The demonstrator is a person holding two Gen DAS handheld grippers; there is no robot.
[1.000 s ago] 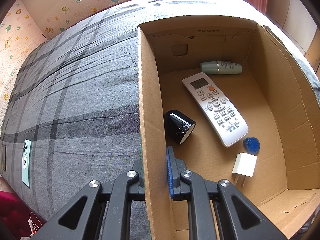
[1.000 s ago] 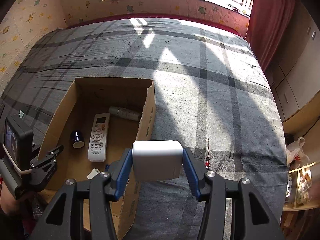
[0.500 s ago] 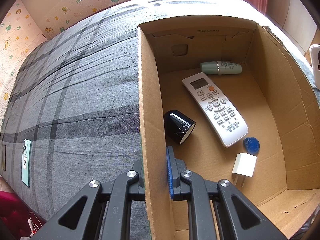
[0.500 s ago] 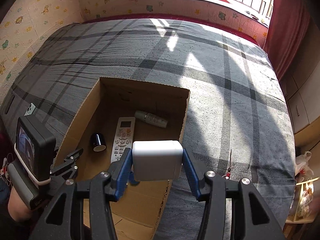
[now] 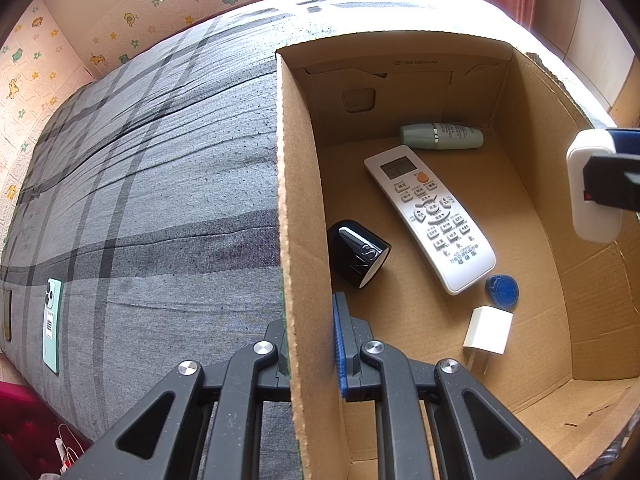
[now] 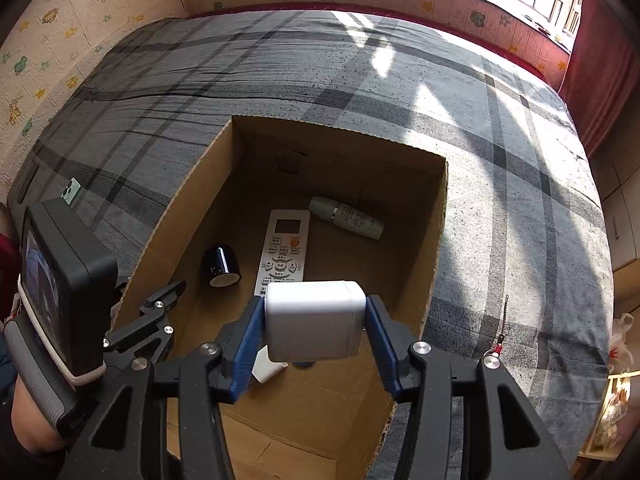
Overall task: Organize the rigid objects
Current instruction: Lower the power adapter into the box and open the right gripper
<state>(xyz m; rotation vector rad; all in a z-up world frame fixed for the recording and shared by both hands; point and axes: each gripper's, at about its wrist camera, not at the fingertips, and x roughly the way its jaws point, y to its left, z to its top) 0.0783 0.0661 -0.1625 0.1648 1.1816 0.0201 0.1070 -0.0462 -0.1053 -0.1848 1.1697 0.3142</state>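
Item in transit: white power adapter [image 6: 315, 322], the right gripper [image 6: 316, 330] clamping its sides above the open cardboard box [image 6: 434, 240]; left gripper [image 5: 310, 354] pinching the box's left wall, steadying it; advice: be lowering toward bare floor right of the remote control [image 6: 285, 254], releasing low, avoiding the small white charger [image 5: 488, 330].

left tongs [image 5: 310, 354] clamped on cardboard box [image 5: 298, 200] wall | inside: white remote [image 5: 430, 216], black cup [image 5: 358, 252] tipped over, green bottle [image 5: 442, 136], blue cap [image 5: 502, 291], small white plug [image 5: 488, 330] | phone [image 5: 52, 324] laid on bed [image 5: 152, 184]
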